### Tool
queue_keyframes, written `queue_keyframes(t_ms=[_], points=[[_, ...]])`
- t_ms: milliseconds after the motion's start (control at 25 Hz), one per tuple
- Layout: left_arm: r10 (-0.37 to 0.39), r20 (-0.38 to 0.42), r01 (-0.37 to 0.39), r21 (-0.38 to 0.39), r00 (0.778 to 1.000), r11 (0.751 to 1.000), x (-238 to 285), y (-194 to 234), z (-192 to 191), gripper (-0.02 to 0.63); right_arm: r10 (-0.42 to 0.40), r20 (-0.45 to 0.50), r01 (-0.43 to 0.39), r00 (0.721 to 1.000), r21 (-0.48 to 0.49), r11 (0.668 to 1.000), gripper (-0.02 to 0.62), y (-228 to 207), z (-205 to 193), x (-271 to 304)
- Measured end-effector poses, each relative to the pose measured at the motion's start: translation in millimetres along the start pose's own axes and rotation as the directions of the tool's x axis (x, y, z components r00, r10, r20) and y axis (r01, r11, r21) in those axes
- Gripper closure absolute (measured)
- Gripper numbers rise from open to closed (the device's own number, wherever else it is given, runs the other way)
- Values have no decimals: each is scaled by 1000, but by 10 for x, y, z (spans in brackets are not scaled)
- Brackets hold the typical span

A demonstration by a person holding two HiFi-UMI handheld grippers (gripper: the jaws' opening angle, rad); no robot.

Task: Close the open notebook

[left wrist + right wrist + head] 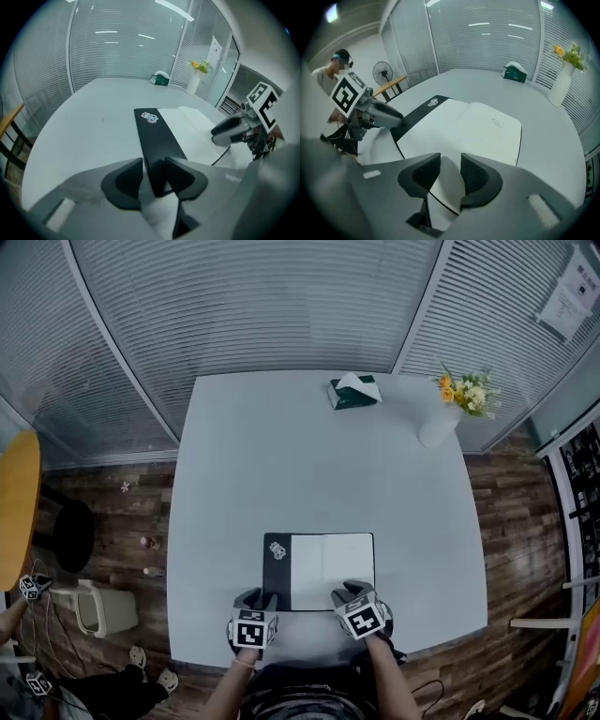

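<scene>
tissue box (354,392): table (281,474) far edge | flower vase (439,424): far right corner | bin (103,607): floor left

Matt black notebook cover (157,140) and smooth white paper pages (333,568) lie on a smooth pale table (281,456).

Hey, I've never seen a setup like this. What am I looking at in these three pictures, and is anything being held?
A person holds a two-jaw gripper in each hand. One picture comes from a camera on their head, looking down; the other two ride on the grippers. On the pale table lie an open notebook, a green tissue box and a vase of flowers. The left gripper straddles the notebook's black cover, the right gripper the white page; their jaws stand apart, gripping nothing.
</scene>
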State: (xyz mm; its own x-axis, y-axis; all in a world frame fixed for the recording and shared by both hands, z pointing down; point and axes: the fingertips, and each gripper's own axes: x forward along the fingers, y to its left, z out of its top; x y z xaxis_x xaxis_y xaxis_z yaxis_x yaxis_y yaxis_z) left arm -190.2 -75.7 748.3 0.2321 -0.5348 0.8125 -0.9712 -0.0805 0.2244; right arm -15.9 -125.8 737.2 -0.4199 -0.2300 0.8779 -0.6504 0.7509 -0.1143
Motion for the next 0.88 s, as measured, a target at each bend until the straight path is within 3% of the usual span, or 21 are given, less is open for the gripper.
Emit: queue_keyframes(t_ms=[160, 320, 640, 880], points=[[-12, 19, 13, -67, 1000, 998, -11, -14, 9, 449, -14, -6, 15, 1000, 14, 1000, 454, 1, -20, -7], [-71, 60, 81, -179, 996, 981, -41, -14, 37, 433, -31, 3, 31, 1000, 21, 999, 454, 2, -17, -13], [-149, 56, 156, -155, 987, 975, -15, -82, 66, 433, -38, 34, 36, 999, 38, 999, 454, -53, -19, -7], [-143, 88, 160, -239, 986, 958, -60, -68, 16, 433, 0, 71, -7, 998, 99, 995, 454, 3, -59, -71]])
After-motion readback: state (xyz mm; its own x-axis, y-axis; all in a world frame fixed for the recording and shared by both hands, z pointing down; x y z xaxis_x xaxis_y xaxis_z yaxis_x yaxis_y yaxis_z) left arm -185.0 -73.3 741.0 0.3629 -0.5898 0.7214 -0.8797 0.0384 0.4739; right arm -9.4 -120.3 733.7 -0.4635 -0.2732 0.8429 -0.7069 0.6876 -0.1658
